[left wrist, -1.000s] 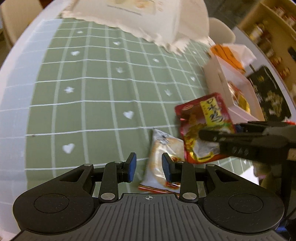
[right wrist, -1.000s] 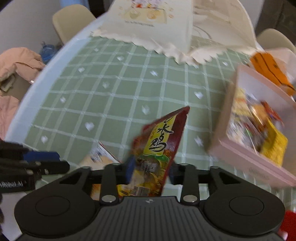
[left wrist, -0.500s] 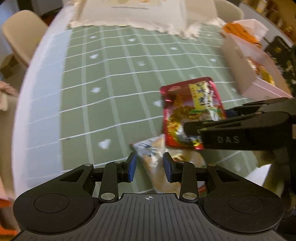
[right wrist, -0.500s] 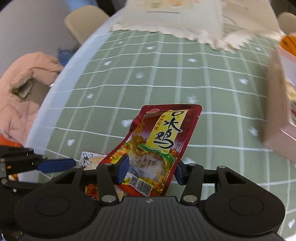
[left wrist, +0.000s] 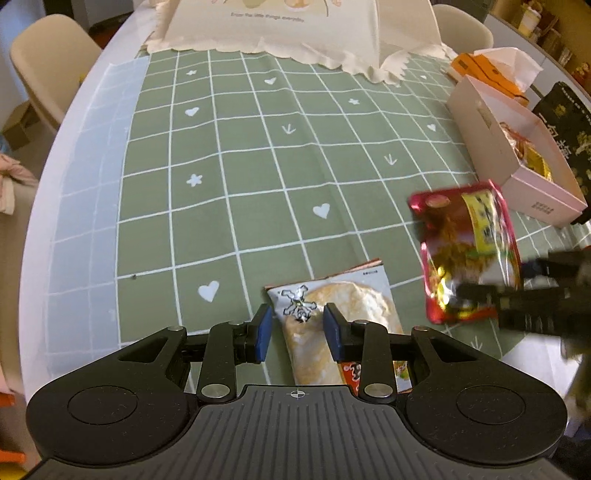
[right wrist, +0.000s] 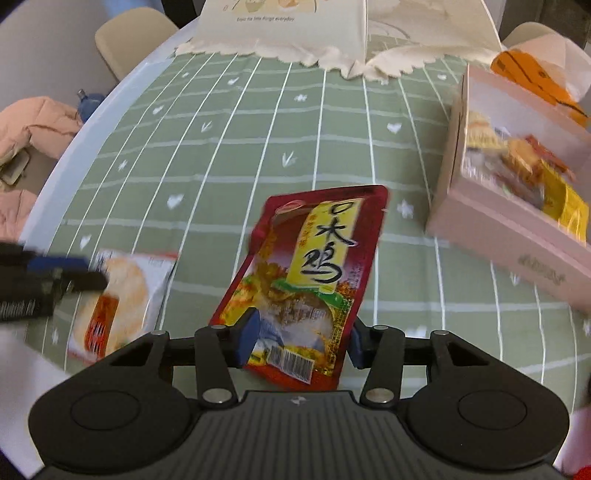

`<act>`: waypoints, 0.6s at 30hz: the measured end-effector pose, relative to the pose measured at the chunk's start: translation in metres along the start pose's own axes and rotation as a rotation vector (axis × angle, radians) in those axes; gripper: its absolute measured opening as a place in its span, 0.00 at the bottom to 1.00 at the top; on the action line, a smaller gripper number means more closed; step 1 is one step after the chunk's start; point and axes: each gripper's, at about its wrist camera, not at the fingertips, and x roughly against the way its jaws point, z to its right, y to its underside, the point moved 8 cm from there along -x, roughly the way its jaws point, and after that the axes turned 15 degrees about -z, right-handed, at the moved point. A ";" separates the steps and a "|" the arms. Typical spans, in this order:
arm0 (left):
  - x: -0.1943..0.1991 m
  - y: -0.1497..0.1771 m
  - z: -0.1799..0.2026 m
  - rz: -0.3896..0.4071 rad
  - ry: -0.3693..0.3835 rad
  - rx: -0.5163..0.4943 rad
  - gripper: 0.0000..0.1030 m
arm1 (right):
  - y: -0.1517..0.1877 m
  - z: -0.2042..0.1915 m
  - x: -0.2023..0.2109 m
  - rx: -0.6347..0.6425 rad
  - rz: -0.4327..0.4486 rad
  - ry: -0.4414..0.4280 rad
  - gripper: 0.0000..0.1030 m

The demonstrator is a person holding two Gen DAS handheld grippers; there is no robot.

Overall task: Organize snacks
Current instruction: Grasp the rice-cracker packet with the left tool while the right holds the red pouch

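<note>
I read large black brush characters, 口水鸡, on the yellow panel of the red pouch (right wrist: 314, 273), with a barcode at its six o'clock edge. The cream cloth (left wrist: 295, 26) at twelve o'clock carries a small line, roughly "Enjoy the little things everyday". Print on the pink box (left wrist: 517, 173) is too blurred.

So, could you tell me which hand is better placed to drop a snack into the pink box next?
The right. The right gripper already pinches the red pouch, and the pink box lies beside it. The left gripper only straddles the white packet.
</note>
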 end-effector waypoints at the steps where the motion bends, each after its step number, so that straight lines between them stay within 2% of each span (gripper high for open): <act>1: 0.001 -0.001 -0.001 0.008 -0.003 0.001 0.35 | 0.003 -0.005 0.000 0.006 0.005 0.002 0.51; 4: 0.006 -0.002 -0.007 0.038 -0.019 0.000 0.34 | 0.005 -0.033 -0.004 0.055 0.013 -0.008 0.57; 10: 0.017 0.014 -0.023 0.037 -0.062 0.027 0.34 | -0.005 -0.082 -0.010 0.159 0.034 -0.037 0.59; 13: 0.025 0.024 -0.023 0.034 -0.054 0.052 0.33 | -0.006 -0.080 -0.010 0.176 0.023 -0.033 0.59; 16: 0.026 0.030 -0.004 0.036 -0.071 0.004 0.33 | -0.004 -0.055 -0.008 0.129 0.027 -0.013 0.61; 18: 0.022 0.031 0.014 0.031 -0.099 -0.054 0.33 | -0.001 -0.036 -0.006 0.095 0.042 0.033 0.61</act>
